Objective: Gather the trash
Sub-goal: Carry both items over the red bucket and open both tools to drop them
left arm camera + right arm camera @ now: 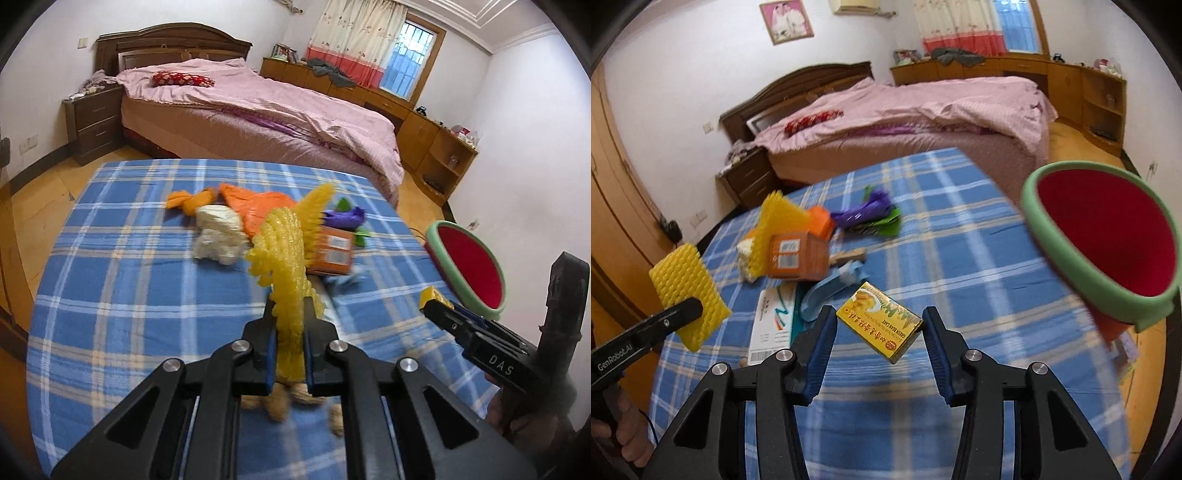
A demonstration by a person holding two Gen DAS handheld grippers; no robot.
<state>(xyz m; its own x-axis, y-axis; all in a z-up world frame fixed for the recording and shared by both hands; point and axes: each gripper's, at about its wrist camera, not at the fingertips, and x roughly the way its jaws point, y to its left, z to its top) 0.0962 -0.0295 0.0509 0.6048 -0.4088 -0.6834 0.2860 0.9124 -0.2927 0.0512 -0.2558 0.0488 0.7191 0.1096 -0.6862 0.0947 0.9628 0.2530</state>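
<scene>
Trash is split between your two tools and the pile on the blue plaid-cloth surface (129, 295). Your left tool (290, 317) is pinched tight on a yellow foam fruit-net sleeve (280, 251), which stands up and away from the pads, clear of the cloth. Your right tool (879, 325) has a yellow cardboard green-bean-cake box (881, 321) between its blue pads; the box sits cornerwise across the gap, its long axis running from upper left to lower right in the right wrist view, and the pads appear to meet it only at its ends, so I judge that grip light. The green-rimmed red bin (1108, 236) hangs off the right-hand edge of the surface, up and to the right of the box and near your right tool, while the left tool with its foam sleeve is well apart from it on the far side. That makes the right hand the nearer one for a drop, and the box must travel right and slightly forward to clear the green rim. Left behind on the cloth are an orange carton (798, 254), a second yellow foam net (775, 221), a crumpled white tissue (218, 236), an orange plastic bag (255, 206), a purple and green wrapper (868, 214), a pale blue plastic piece (831, 291) and a printed white slip (768, 325).
</scene>
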